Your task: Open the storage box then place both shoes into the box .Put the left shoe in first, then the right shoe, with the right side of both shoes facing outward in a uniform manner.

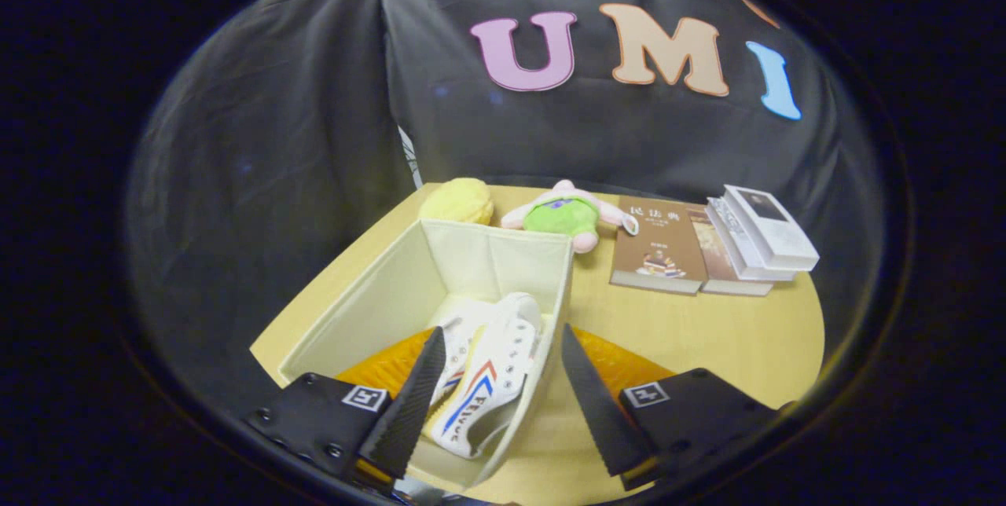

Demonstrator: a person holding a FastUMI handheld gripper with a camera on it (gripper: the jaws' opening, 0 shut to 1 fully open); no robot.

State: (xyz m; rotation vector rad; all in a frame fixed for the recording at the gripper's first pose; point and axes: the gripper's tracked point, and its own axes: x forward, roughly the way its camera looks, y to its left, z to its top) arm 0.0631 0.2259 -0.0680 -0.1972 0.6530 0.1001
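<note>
Your claw point(497, 400) hangs released; its right finger could snag the cream fabric box's point(377, 294) wall, toppling the white canvas shoes point(487, 380).

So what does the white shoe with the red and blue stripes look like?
The white lace-up canvas shoe with red and blue stripes leans on its side inside the open cream fabric storage box, against the box's wall. It has rows of small eyelets, white laces and a pale sole. A second white shoe lies close beside it. It sits between the spread fingers of the gripper, which do not touch it.
</note>
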